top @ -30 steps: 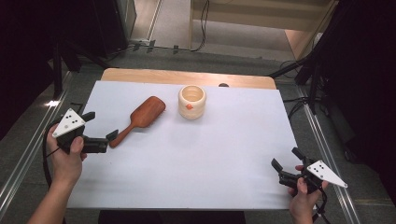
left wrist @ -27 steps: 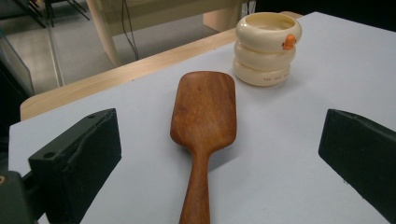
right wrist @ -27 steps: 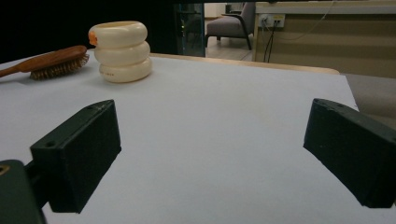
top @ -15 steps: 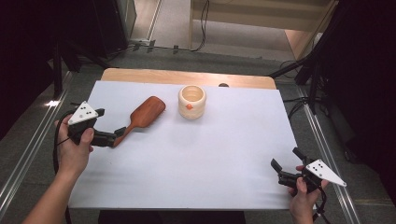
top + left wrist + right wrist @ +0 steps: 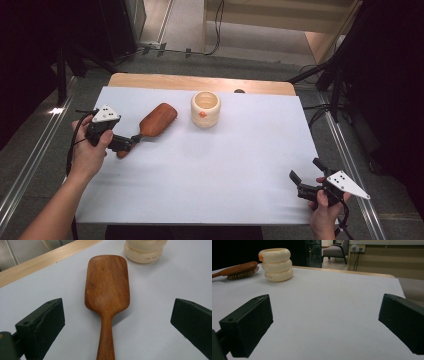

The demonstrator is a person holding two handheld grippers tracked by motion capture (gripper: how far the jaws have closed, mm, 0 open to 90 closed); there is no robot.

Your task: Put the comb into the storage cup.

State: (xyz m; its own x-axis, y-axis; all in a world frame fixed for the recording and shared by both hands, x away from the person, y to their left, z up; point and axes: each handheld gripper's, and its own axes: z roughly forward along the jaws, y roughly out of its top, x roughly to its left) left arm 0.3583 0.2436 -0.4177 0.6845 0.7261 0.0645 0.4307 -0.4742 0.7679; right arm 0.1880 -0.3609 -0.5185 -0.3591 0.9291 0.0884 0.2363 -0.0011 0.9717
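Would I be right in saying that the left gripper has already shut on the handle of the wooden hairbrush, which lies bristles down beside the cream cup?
Not quite: the left gripper is open. The left gripper view shows its jaws spread wide on either side of the wooden hairbrush, touching nothing. The rest holds: the brush lies bristles down beside the cream cup.

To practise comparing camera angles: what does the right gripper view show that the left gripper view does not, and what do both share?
The right gripper view alone shows the brush's bristles, face down on the sheet, the whole three-ringed cup with its orange spot, and a chair beyond the table. The left gripper view alone shows the brush's smooth back from above, its handle running between open jaws, neither touching it. Both share brush, cup, white sheet and wooden table edge.
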